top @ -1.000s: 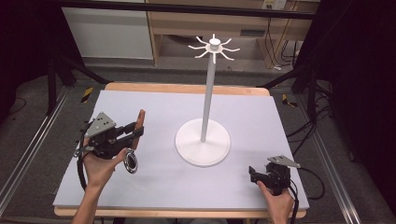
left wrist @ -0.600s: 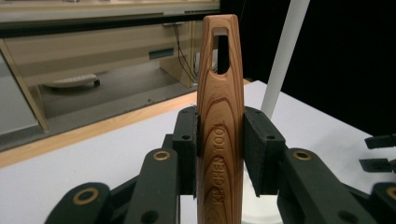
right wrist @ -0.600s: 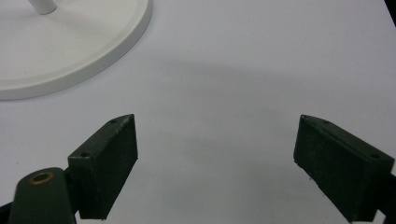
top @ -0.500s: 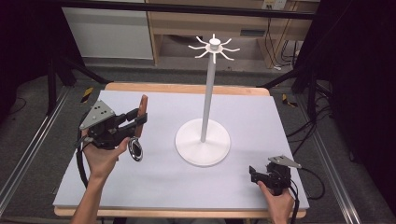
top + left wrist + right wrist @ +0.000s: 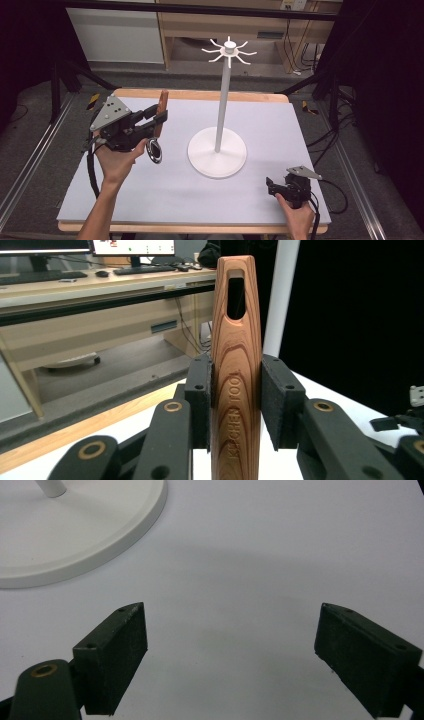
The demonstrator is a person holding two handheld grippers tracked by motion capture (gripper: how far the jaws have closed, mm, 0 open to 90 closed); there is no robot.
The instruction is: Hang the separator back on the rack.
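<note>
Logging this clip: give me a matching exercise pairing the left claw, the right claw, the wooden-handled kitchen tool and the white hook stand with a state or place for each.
Things:
1. left claw
2. right claw
3. wooden-handled kitchen tool
4. white hook stand

States or places:
A. stands on the middle of the table
B. open, nothing between the pads, low over the table near its right front corner
C. held upright, slotted end up, metal head hanging below
D. shut on a handle, lifted above the table's left side

Pairs: 1-D, 2-B, 3-C, 4-A
</note>
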